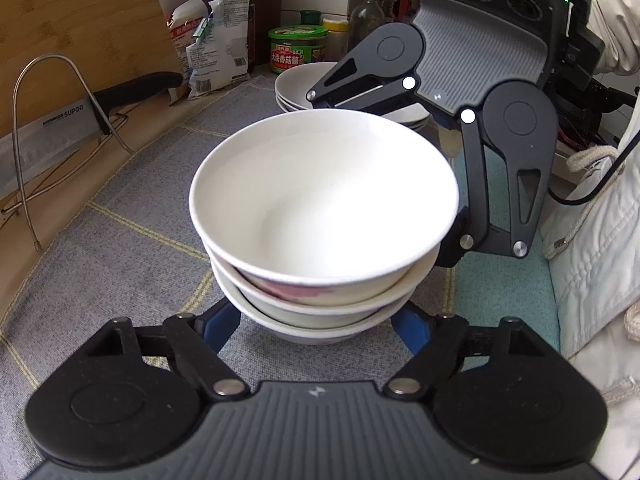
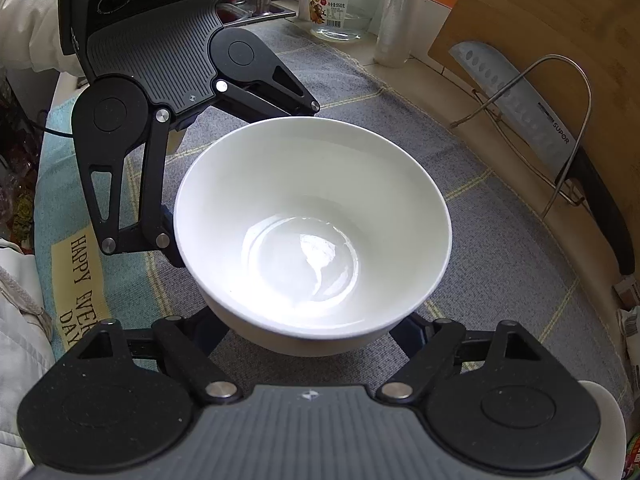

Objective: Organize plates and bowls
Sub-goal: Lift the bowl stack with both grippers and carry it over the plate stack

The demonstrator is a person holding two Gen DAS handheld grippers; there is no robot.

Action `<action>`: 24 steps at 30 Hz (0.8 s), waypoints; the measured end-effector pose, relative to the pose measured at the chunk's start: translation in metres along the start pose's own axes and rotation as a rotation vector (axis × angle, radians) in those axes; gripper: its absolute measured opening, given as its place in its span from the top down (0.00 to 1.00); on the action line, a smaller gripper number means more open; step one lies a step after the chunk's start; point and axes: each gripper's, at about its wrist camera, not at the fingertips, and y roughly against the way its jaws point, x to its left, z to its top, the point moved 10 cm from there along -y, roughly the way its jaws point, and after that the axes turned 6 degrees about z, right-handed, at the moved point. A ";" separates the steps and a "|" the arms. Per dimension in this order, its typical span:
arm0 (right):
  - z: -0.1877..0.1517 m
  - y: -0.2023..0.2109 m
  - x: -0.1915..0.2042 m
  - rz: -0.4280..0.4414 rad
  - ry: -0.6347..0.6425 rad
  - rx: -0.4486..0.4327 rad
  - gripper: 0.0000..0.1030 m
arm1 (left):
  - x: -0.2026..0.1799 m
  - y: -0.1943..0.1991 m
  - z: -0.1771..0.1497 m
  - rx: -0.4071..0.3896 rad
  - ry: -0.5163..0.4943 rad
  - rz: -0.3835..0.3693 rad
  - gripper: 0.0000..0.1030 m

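A stack of three white bowls (image 1: 324,200) stands on the grey checked cloth (image 1: 140,248); the top bowl (image 2: 312,232) fills the right wrist view. My left gripper (image 1: 320,328) straddles the base of the stack, its blue fingers (image 1: 218,330) spread wide on either side. My right gripper (image 2: 312,336) straddles the stack from the opposite side, jaws spread as wide, fingertips hidden under the bowls. Whether either touches the bowls is unclear. A stack of white plates (image 1: 304,88) sits behind the bowls, partly hidden by the right gripper (image 1: 460,120).
A cleaver (image 2: 532,120) rests in a wire rack (image 1: 48,132) against a wooden board (image 2: 560,40). Jars (image 1: 298,50), bottles and a bag (image 1: 216,40) line the back wall. A glass jar (image 2: 344,0) stands at the far side. A teal towel (image 2: 76,240) covers the counter edge.
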 end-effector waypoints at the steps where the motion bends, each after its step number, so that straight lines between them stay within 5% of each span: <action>1: 0.000 0.000 0.001 -0.003 -0.002 0.000 0.14 | 0.000 0.000 0.000 0.000 -0.002 0.000 0.20; 24: -0.004 0.018 0.015 -0.030 -0.005 -0.012 0.15 | -0.014 0.009 0.009 0.010 -0.035 0.011 0.21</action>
